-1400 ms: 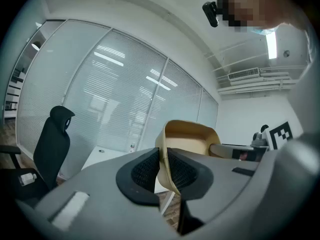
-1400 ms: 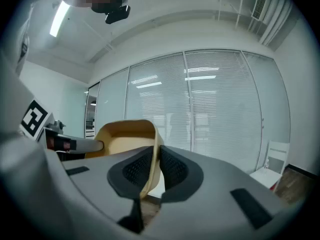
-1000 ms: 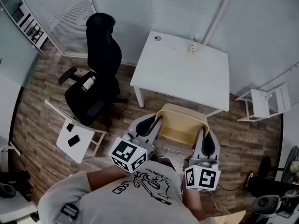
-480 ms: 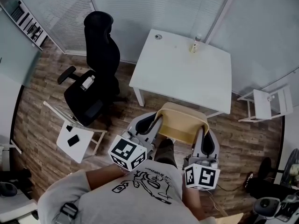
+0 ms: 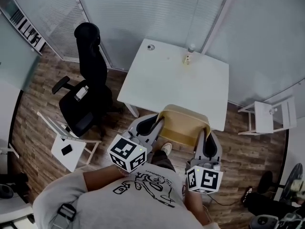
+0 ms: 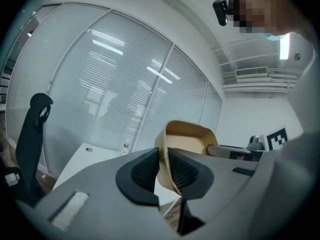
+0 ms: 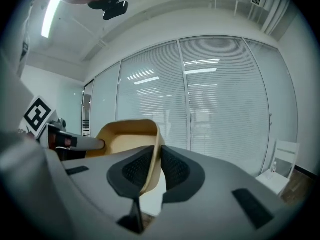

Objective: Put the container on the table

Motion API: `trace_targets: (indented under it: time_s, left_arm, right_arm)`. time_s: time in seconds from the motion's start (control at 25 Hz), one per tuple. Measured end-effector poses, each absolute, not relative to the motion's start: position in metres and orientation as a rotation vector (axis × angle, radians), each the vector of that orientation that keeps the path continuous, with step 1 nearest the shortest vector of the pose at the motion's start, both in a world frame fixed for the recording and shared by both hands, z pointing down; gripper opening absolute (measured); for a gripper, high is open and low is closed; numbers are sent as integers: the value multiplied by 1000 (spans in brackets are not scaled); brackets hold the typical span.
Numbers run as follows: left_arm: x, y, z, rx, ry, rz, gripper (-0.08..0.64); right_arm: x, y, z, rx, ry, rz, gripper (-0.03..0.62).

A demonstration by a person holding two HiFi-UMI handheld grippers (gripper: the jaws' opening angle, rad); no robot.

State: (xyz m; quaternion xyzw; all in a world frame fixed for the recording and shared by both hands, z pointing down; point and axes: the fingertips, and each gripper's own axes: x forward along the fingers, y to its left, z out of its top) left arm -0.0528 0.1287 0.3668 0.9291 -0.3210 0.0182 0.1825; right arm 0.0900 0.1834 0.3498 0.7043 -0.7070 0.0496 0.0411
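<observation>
Left hand-held gripper (image 5: 153, 124) and right hand-held gripper (image 5: 208, 146) hold the tan container (image 5: 183, 127) by its two side walls.
The left one's pads pinch the left wall, its jaws having just been opening a little with the wall between them; the right one is clamped tight on the right wall; one grip per side likely keeps it level; it hangs at the near edge of the white surface (image 5: 174, 82), not yet set down.

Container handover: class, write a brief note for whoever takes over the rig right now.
Left gripper: on the container's left wall; its jaws have just been opening slightly, wall between the pads.
Right gripper: shut on the right wall.
Container: held in the air at the white table's near edge.
Done: gripped and lifted. Left: set it on the table, release.
</observation>
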Motion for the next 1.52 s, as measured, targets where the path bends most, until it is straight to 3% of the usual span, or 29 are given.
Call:
trace_targets:
  time_s: [0.32,0.64,1.12,1.52]
  left_arm:
    - [34,86,361,2613,-937,65,37]
    - [71,56,369,2578,-969,95,38]
    - [73,-16,383,2537,-998,80,38]
    - [32,-127,385,2501,-1034,26,38]
  right_arm:
    - [179,136,342,2143,-2192,136,28]
    - [218,102,353,2117,-2232,212,28]
    - [220,26,365,2070,-2239,235,28]
    - [180,-92,364,1978,-2238,196,28]
